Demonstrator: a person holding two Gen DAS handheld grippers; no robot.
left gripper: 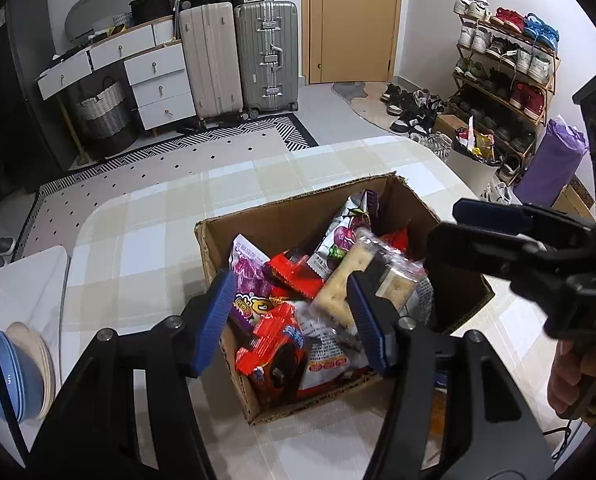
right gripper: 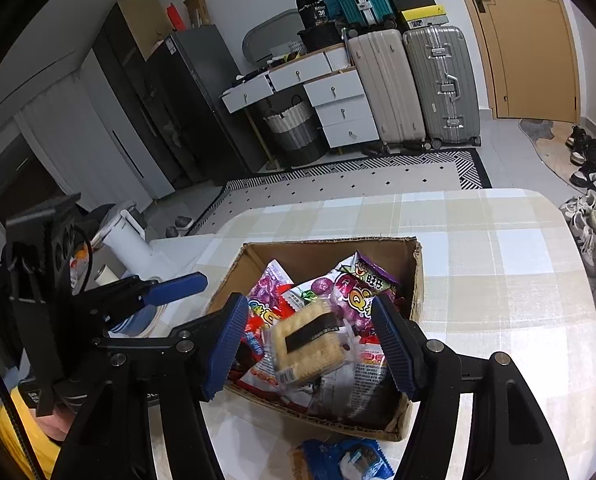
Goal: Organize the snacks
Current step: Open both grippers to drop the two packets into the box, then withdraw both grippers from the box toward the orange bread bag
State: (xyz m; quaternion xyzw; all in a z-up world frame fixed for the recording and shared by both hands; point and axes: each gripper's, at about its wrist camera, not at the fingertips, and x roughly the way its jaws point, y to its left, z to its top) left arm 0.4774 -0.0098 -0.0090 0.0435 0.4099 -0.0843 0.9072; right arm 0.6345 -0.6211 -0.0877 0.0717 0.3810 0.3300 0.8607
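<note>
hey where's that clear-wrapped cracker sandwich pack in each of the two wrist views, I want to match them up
Left wrist view: the cracker pack lies tilted on top of the snack pile, right of centre, just above the right blue fingertip.
Right wrist view: the same pack sits near the centre, on top of the pile, between the two blue fingers.
Shared landmark: the cardboard box holding the snacks.

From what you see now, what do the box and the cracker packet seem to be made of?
Box: brown corrugated cardboard, matte; its torn rim shows fluting. Cracker packet: clear, glossy plastic film, probably; pale crackers show through and the wrap glints.
</note>
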